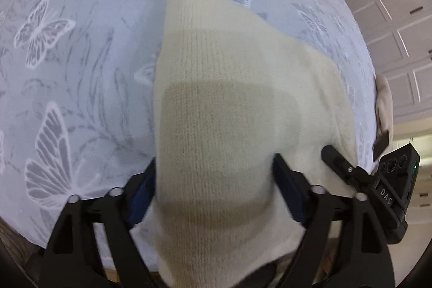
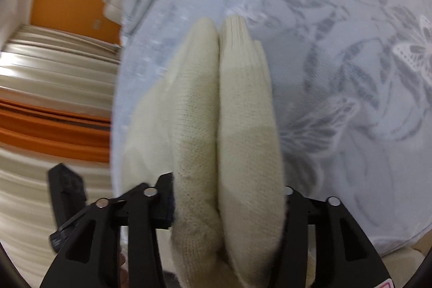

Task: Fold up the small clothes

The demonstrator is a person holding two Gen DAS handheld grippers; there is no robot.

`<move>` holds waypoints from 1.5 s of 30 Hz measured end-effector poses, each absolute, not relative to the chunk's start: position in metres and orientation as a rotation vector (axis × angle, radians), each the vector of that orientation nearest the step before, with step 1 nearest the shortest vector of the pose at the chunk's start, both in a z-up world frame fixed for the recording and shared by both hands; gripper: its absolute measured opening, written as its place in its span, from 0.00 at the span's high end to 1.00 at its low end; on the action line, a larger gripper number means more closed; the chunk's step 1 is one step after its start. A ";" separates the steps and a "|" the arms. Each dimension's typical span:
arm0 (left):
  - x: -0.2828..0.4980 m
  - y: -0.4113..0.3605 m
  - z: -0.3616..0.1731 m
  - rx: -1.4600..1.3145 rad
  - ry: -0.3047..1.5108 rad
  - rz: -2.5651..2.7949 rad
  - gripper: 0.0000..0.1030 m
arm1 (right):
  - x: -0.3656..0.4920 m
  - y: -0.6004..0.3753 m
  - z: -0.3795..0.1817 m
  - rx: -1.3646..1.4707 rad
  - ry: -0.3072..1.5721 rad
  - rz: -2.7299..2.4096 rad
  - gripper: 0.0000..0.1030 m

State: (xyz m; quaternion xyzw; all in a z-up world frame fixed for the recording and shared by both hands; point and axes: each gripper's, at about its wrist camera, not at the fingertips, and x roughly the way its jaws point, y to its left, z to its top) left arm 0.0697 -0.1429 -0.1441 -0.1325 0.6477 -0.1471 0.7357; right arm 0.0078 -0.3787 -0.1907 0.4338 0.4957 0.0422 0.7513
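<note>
Both hand-held grippers sit at the near end of the knit [image 1: 216, 99], which runs lengthwise straight away over the bed [image 1: 81, 58]. Left hand-held gripper [image 1: 214, 180] is wide, knit between its jaws, though whether it's actually pinching I can't tell. Right hand-held gripper [image 2: 229, 196] is clamped on the doubled-up knit.

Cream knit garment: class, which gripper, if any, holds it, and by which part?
The right gripper squeezes a doubled fold of the cream knit garment. The left gripper straddles its near end; a grip cannot be told.

Bed [image 1: 81, 58] under pale butterfly-print cover; cream knit garment [image 1: 216, 99] lies on it.
</note>
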 end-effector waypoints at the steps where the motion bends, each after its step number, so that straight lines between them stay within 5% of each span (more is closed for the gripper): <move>1: 0.071 -0.143 -0.148 -0.306 1.430 -0.317 0.13 | 0.010 -0.379 -0.192 0.962 1.086 0.095 0.46; 3: 0.073 -0.144 -0.154 -0.354 1.449 -0.317 0.14 | 0.015 -0.378 -0.195 0.986 1.088 0.099 0.47; 7: 0.072 -0.148 -0.135 -0.314 1.421 -0.332 0.38 | 0.010 -0.365 -0.166 0.843 1.014 0.100 0.62; 9: 0.068 -0.146 -0.115 -0.306 1.390 -0.354 0.42 | 0.001 -0.361 -0.145 0.840 0.973 0.096 0.63; 20: -0.001 -0.086 0.050 -0.319 1.076 -0.530 0.43 | -0.071 -0.306 0.038 0.630 0.684 0.207 0.64; 29: -0.055 -0.007 0.157 -0.298 0.784 -0.518 0.42 | -0.092 -0.233 0.126 0.540 0.498 0.354 0.63; 35: -0.049 0.029 0.128 -0.328 0.793 -0.479 0.41 | -0.073 -0.199 0.082 0.550 0.587 0.341 0.62; 42: -0.010 0.057 -0.006 -0.343 0.896 -0.382 0.41 | -0.018 -0.183 -0.074 0.669 0.781 0.305 0.60; 45: 0.013 0.065 -0.090 -0.307 1.020 -0.296 0.40 | 0.010 -0.176 -0.160 0.600 1.044 0.173 0.52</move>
